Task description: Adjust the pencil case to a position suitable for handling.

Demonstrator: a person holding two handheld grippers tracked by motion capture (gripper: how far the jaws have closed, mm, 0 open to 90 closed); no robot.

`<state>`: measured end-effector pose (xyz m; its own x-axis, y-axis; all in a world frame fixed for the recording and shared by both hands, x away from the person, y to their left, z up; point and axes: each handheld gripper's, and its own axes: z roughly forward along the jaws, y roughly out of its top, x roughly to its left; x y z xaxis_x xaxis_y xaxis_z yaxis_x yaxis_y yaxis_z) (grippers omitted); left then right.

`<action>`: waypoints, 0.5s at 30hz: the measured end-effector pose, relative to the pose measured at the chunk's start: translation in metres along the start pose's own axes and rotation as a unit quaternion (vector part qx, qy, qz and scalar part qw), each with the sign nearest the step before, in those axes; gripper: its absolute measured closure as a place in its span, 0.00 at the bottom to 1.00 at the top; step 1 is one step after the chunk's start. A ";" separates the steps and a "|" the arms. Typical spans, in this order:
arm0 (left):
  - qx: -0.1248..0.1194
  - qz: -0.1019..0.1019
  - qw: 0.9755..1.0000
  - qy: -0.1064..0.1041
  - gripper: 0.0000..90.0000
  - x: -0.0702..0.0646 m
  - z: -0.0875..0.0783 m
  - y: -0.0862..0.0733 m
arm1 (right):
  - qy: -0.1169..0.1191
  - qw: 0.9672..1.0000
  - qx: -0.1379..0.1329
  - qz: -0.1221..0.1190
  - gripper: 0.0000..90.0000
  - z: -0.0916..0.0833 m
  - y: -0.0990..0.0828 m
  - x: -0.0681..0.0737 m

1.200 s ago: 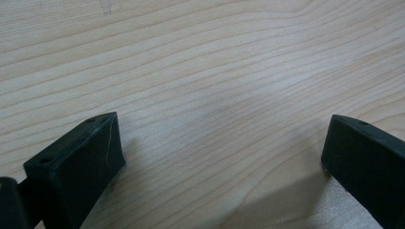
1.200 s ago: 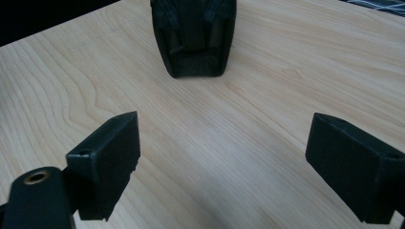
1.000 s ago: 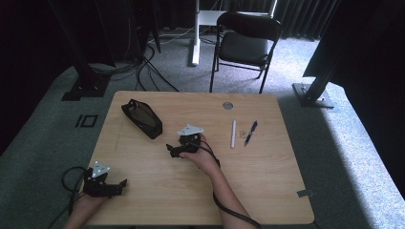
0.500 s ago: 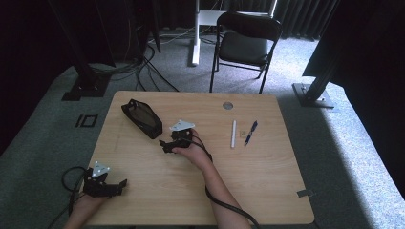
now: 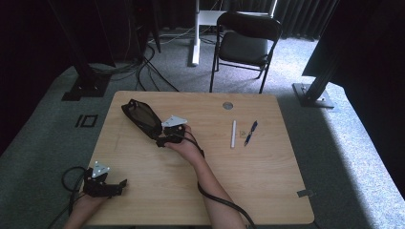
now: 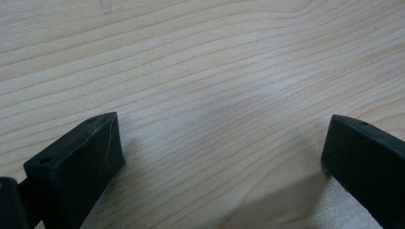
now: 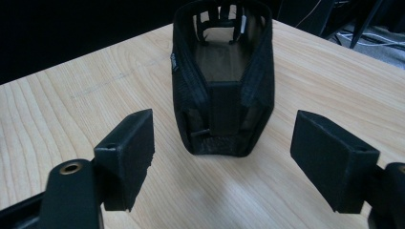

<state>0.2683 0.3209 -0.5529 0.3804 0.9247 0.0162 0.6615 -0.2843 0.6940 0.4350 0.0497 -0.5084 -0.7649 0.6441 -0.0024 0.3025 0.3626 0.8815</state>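
A black zip pouch [image 5: 141, 117] lies open on the wooden table [image 5: 267, 176], at the far left. In the right gripper view the pouch [image 7: 222, 62] shows its open end and mesh inside. My right gripper [image 5: 160, 141] sits at the pouch's near end. Its jaws have just been closing a little. They still stand wide on either side of that end, and the pads [image 7: 131, 143] do not touch it. My left gripper [image 5: 119, 185] rests at the table's front left corner. It is open over bare wood [image 6: 222, 138].
A white marker [image 5: 233, 133] and a blue pen [image 5: 251, 132] lie side by side right of centre. A small round disc [image 5: 228, 105] sits near the far edge. A black folding chair [image 5: 246, 45] stands beyond the table. Cables trail from both grippers.
My right hand has moved left across the table, up to the pouch's near end. The left gripper has stayed where it was.
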 end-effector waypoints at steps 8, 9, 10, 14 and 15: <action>-0.001 0.000 1.000 0.000 0.01 0.000 0.000 0.000 | -0.015 1.000 0.006 0.001 0.38 0.010 0.005 0.002; -0.001 0.000 1.000 0.000 0.01 0.000 0.000 0.000 | -0.016 1.000 0.008 0.001 0.39 0.011 0.006 0.002; -0.001 0.000 1.000 0.000 0.01 0.000 0.000 0.000 | -0.019 1.000 0.009 0.002 0.43 0.012 0.006 0.002; 0.000 0.001 1.000 0.000 0.01 0.000 0.000 0.000 | -0.017 1.000 0.017 0.001 0.52 0.016 0.007 0.003; 0.000 0.001 1.000 0.000 0.01 0.000 0.000 0.000 | -0.017 1.000 0.019 0.004 0.53 0.017 0.008 0.003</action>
<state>0.2683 0.3211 -0.5529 0.3814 0.9242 0.0180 0.6610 -0.2863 0.6936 0.4446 0.0666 -0.5093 -0.7429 0.6693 -0.0115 0.3311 0.3825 0.8626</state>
